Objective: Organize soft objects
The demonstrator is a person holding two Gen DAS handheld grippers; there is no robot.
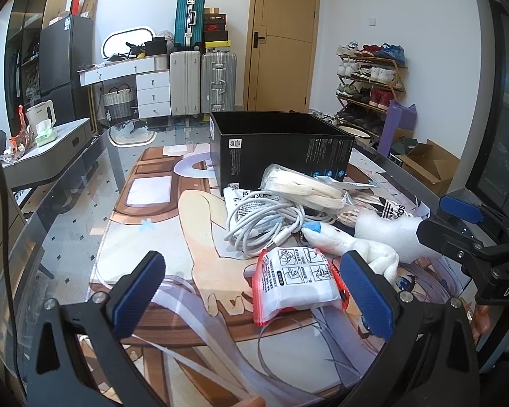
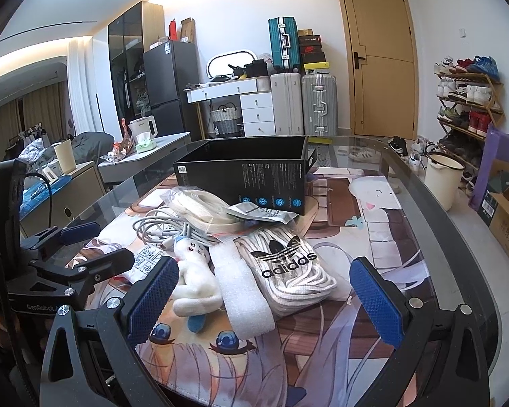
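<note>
A pile of soft things lies on the printed mat in front of an open black box [image 1: 281, 146] [image 2: 251, 176]. It holds a red-edged white packet [image 1: 297, 279], a coil of white cable [image 1: 264, 220] [image 2: 152, 227], a bag of cream straps [image 1: 305, 183] [image 2: 203, 207], a white plush toy [image 1: 356, 244] [image 2: 193, 278], a white foam strip [image 1: 387, 230] [image 2: 244, 291] and an adidas bag of white laces [image 2: 288, 271]. My left gripper [image 1: 251, 295] is open, with the packet between its fingers. My right gripper [image 2: 264, 295] [image 1: 448, 220] is open around the foam and laces.
The glass table's curved edge [image 2: 458, 237] runs along the right. A cream bucket [image 2: 444, 176], cardboard boxes [image 2: 505, 224] and a shoe rack [image 2: 468, 101] stand beyond it. Suitcases [image 1: 203, 81] and a white dresser stand by the far wall. A grey side counter [image 1: 51, 149] is at left.
</note>
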